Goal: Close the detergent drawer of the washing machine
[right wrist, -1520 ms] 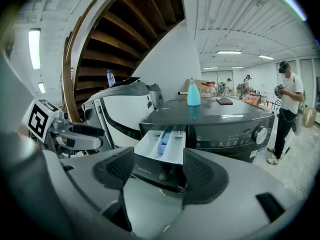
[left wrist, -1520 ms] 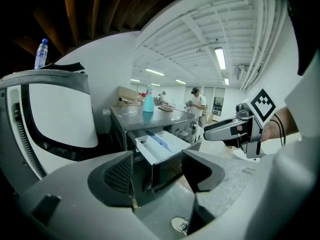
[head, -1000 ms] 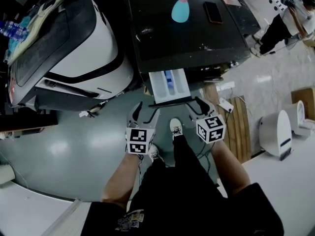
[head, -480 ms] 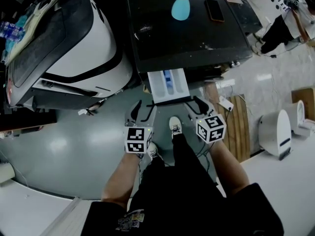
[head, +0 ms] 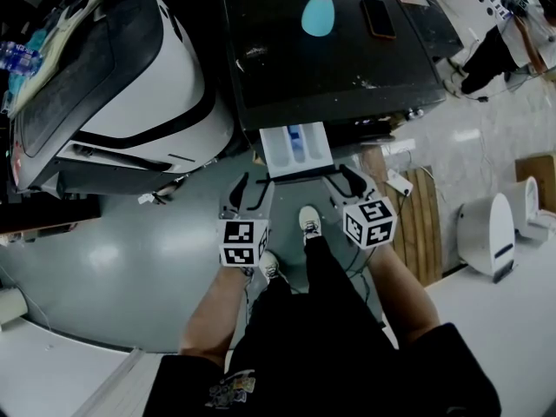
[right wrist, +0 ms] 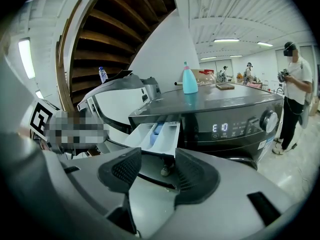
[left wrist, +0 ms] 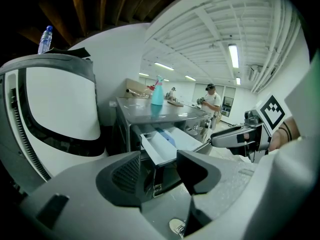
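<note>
The dark washing machine (head: 330, 50) has its white detergent drawer (head: 297, 148) pulled out toward me. My left gripper (head: 252, 189) hovers at the drawer's front left corner. Its jaws have just been closing but stand open, and the drawer's dark front edge (left wrist: 162, 156) shows in the gap, unpressed. My right gripper (head: 343, 179) is at the front right corner, open. In the right gripper view the drawer (right wrist: 155, 133) lies just beyond the right gripper (right wrist: 157, 171), its front lip in the gap. The left gripper (left wrist: 160, 176) grips nothing.
A blue bottle (head: 318, 11) and a phone (head: 379, 17) lie on the machine's top. A white and black machine (head: 130, 85) stands at the left. My shoes (head: 309, 222) are on the grey floor below the drawer. A wooden pallet (head: 417, 224) is at the right.
The left gripper's jaws have narrowed. Both grippers have edged slightly toward the drawer's front. The drawer has not moved.
</note>
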Tool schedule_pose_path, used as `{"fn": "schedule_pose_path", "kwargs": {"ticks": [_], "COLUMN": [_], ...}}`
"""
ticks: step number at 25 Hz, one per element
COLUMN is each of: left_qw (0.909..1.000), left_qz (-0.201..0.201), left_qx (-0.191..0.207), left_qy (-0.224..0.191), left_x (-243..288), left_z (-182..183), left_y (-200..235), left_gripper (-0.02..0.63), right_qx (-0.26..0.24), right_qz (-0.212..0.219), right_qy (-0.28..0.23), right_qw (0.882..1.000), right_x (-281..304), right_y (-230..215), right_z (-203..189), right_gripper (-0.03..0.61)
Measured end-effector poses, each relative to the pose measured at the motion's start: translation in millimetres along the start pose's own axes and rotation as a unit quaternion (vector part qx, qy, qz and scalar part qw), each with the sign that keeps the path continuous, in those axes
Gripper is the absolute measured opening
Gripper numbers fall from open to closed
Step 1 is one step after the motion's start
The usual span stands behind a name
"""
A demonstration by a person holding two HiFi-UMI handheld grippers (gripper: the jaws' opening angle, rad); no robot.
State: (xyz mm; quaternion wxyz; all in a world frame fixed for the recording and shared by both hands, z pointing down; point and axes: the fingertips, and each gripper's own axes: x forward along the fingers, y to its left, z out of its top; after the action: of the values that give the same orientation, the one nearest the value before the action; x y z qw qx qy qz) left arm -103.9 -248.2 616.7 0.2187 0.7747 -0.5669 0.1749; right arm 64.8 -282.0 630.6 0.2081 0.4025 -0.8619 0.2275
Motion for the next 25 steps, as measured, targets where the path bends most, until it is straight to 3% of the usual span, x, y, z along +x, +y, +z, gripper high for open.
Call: {"fn": "schedule_pose_path", "kwargs": {"ticks": [19,25], "left_qw": [0.9992,0.9986], "left_qz": [0.037,0.049], "left_qx": [-0.006,-0.005], "left_qy": [-0.017,-0.021], "left_x": [29,41], "left_z": [25,33], "left_y": [25,35], "left_gripper": [0.222,0.222], "right_qx": [0.013,0.006], "right_qz": [-0.031,-0.053], "right_qy": [-0.001,-0.007], "right_qw": [0.999,0.999], "right_x": [34,46], "right_y": [-14,-24], "right_z": [27,38], "right_gripper": [0.216,0.245]}}
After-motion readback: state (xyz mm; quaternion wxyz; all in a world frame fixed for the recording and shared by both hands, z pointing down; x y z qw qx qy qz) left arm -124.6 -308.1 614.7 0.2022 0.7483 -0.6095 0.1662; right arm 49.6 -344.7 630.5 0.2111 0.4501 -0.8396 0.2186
